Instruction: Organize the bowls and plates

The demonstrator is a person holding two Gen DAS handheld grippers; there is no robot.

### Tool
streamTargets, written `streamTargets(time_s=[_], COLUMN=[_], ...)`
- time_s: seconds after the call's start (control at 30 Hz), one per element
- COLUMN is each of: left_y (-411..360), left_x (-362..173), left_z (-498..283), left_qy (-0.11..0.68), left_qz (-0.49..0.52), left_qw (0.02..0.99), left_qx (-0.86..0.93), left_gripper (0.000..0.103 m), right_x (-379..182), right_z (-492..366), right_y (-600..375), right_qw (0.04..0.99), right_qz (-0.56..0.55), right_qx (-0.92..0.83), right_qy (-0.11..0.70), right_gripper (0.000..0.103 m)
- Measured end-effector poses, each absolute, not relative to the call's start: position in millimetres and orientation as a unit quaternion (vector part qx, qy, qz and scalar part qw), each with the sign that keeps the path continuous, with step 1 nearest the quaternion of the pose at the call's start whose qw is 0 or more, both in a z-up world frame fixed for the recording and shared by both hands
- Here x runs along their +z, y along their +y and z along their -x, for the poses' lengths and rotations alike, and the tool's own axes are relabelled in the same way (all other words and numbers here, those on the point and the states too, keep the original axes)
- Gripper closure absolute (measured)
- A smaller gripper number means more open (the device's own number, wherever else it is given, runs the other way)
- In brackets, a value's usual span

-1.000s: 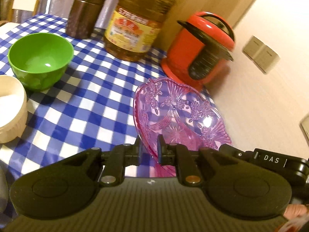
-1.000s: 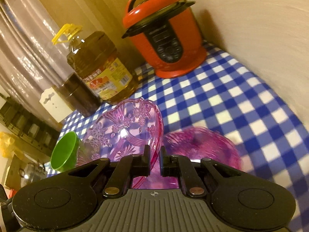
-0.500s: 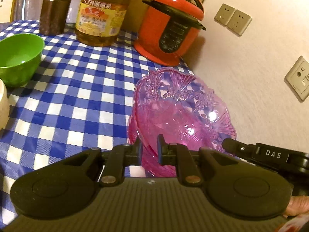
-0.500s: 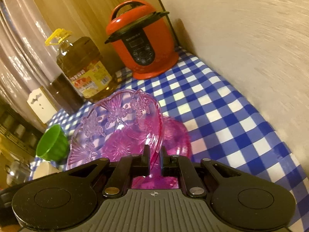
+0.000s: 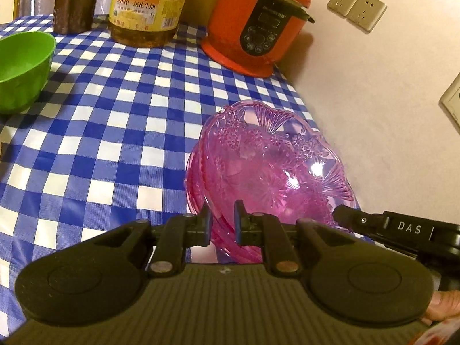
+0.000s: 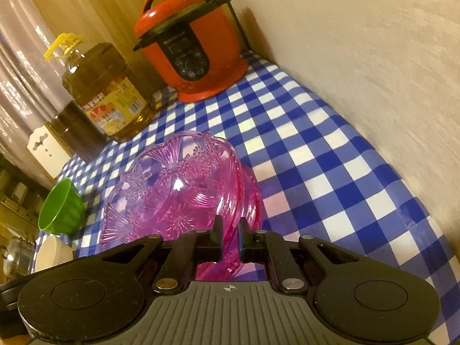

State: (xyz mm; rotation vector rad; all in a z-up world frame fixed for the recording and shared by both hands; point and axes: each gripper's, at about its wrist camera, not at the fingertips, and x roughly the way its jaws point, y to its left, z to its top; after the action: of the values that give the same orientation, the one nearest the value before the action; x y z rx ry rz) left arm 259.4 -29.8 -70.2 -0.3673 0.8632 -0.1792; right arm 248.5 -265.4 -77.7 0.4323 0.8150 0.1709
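A clear pink plate with a flower pattern point(image 5: 270, 172) is held at its rim from two sides. My left gripper point(image 5: 221, 222) is shut on the near rim. My right gripper point(image 6: 230, 231) is shut on the opposite rim, and one of its fingers point(image 5: 359, 220) shows at the plate's right edge in the left wrist view. The plate sits low over a second pink dish point(image 6: 253, 192), whose ribbed edge point(image 5: 193, 184) peeks out underneath; whether it rests fully in it I cannot tell. A green bowl point(image 5: 23, 69) and a cream bowl point(image 6: 53, 251) stand farther left.
On the blue-checked tablecloth point(image 5: 115, 132) a red pressure cooker point(image 5: 258, 28), a big oil bottle point(image 5: 146, 8) and a brown jar point(image 5: 74, 3) line the back. A wall with sockets point(image 5: 356, 7) runs close along the right side of the plates.
Both grippers have carried the flowered plate down and toward the wall. It was lifted and tilted apart from the second pink dish; now it lies over that dish.
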Motion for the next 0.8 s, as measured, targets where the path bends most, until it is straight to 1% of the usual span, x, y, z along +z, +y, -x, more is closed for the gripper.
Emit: streamTargets(time_s=[0.6, 0.8], left_y=[-34.7, -38.4], left_x=[-71.7, -68.8], left_z=[-264.4, -264.1], left_qy=[0.420, 0.413], left_qz=[0.164, 0.143], left_qw=[0.889, 0.895], left_qx=[-0.085, -0.088], left_gripper=[0.090, 0.088], right_x=[-80.0, -80.9], right_z=[-253.2, -253.3], right_y=[-262.5, -263.2], right_qw=[0.892, 0.892], right_qz=[-0.203, -0.204], right_qx=[0.067, 0.066], right_qy=[0.398, 0.398], right_gripper=[0.093, 0.093])
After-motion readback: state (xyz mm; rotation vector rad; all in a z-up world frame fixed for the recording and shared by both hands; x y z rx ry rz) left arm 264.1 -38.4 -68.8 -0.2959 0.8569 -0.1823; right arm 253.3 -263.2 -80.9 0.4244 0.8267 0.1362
